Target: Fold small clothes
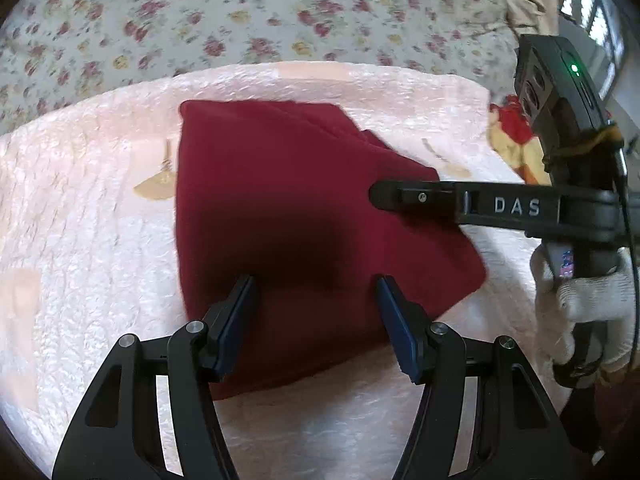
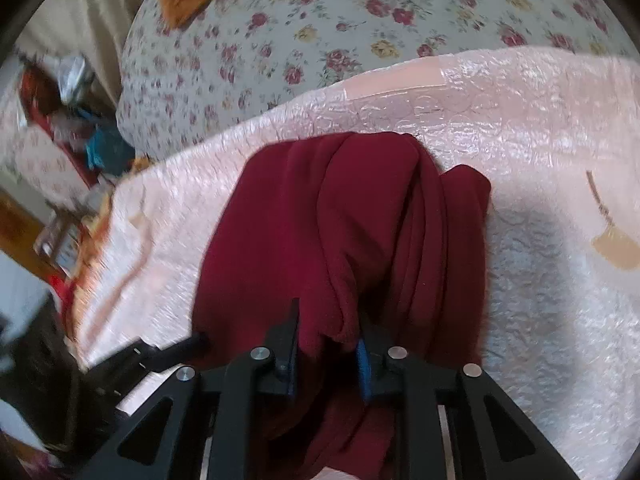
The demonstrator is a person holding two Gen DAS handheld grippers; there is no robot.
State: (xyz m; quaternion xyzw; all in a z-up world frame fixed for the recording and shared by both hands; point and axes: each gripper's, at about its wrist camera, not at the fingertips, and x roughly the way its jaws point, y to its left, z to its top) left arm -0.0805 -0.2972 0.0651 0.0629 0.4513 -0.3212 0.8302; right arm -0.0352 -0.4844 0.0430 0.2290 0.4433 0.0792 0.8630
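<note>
A dark red garment [image 1: 288, 208] lies partly folded on a pale pink textured blanket [image 1: 80, 208]. My left gripper [image 1: 316, 292] is open, its jaws wide apart just above the garment's near part, holding nothing. My right gripper [image 2: 328, 332] is shut on a bunched fold of the red garment [image 2: 348, 220], which drapes forward from its jaws in the right wrist view. The right gripper also shows in the left wrist view [image 1: 400, 196], reaching in from the right over the garment's right edge, held by a white-gloved hand [image 1: 576, 296].
The pink blanket [image 2: 540, 140] lies over a floral bedspread [image 1: 240, 12]. A yellow and red printed cloth [image 1: 516, 136] lies at the blanket's right end. Cluttered furniture and items [image 2: 60, 120] stand past the bed's left side in the right wrist view.
</note>
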